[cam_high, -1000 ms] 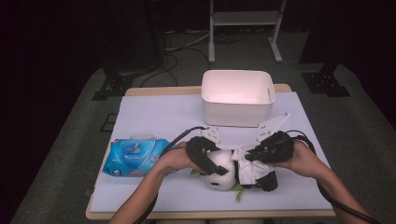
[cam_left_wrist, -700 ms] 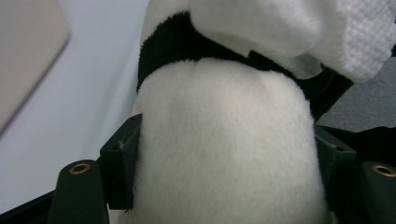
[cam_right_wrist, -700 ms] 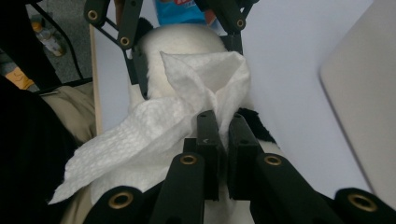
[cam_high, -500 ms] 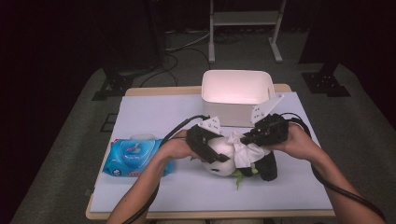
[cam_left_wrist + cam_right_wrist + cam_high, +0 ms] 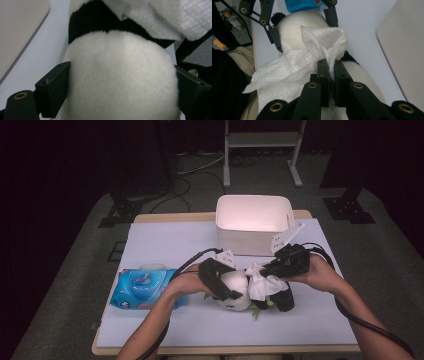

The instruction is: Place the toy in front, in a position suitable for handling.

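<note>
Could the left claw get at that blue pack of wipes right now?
Probably not as things stand: the left claw is clamped around the panda toy's head. The wipes pack lies just beside that forearm, nothing between them.

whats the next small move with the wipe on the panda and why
Probably drag the right claw across the panda to wipe its fur. It pinches the white wipe, which already lies draped on the toy, and the left claw clamps the toy's head, steadying it.
</note>
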